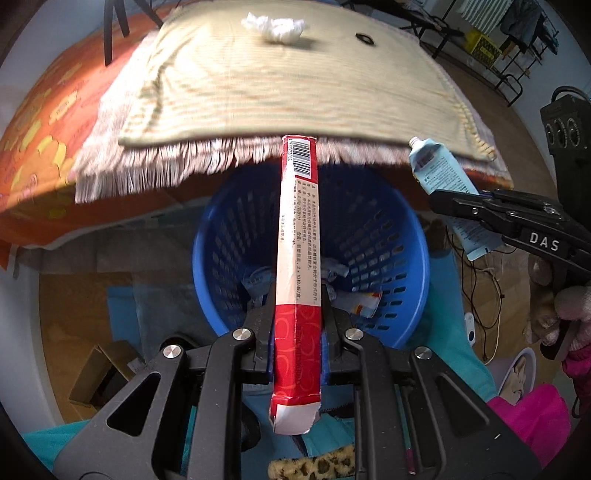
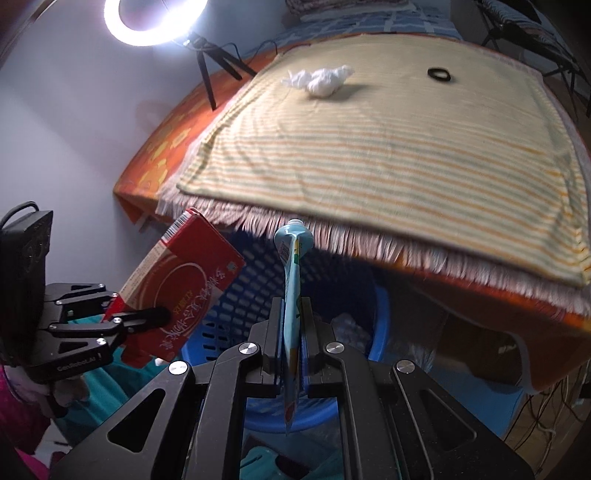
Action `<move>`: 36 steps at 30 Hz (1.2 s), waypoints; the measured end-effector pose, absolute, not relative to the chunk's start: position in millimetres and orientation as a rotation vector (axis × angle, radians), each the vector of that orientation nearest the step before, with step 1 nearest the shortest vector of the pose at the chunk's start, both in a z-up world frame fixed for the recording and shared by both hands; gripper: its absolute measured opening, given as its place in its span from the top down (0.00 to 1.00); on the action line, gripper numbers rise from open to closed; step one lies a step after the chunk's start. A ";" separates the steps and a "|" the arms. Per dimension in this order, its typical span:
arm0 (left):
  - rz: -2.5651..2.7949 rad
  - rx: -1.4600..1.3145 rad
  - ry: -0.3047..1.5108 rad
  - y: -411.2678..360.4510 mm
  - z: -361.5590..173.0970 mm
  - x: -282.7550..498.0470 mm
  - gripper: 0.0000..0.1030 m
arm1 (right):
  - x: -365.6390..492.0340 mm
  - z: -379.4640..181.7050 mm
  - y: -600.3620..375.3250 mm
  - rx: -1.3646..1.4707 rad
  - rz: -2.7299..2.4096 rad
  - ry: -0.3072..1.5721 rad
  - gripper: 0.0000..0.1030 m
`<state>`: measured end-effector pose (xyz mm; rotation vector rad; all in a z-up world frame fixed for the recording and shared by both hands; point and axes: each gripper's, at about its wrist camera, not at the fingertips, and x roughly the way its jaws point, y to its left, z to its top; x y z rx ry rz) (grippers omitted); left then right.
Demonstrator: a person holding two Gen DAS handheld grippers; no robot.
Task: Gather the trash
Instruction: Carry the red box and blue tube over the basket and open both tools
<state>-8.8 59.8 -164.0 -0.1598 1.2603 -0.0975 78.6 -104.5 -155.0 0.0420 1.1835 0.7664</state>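
Observation:
My left gripper point(image 1: 297, 325) is shut on a long red and white carton point(image 1: 298, 236), which hangs over the blue slatted basket point(image 1: 391, 236). Seen from the right wrist, that carton point(image 2: 184, 280) shows its broad red face in the left gripper point(image 2: 147, 317). My right gripper point(image 2: 291, 332) is shut on a flattened pale blue tube point(image 2: 291, 280) above the basket's rim point(image 2: 229, 306). From the left wrist, the tube point(image 1: 432, 170) and right gripper point(image 1: 458, 206) sit at the right. Several wrappers point(image 1: 365, 304) lie in the basket. A crumpled white tissue point(image 2: 321, 81) rests on the table.
A striped fringed cloth point(image 2: 388, 155) covers the table over an orange cover point(image 2: 162, 162). A black hair tie point(image 2: 439, 74) lies near the tissue. A ring light point(image 2: 155, 18) on a tripod stands at the back left. Cables point(image 1: 480, 295) and a brown box point(image 1: 99, 373) lie on the floor.

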 end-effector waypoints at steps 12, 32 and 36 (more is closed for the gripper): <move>-0.073 -0.173 1.312 60.3 -179.9 -8.1 0.84 | 74.3 -167.9 -97.7 0.046 0.766 1.229 0.94; -0.064 -0.182 1.317 60.2 -181.4 -3.5 0.71 | 80.2 -172.5 -97.3 0.056 0.718 1.266 0.53; -0.056 -0.177 1.278 60.9 -173.7 -2.8 0.46 | 82.1 -171.1 -98.8 0.052 0.707 1.263 0.52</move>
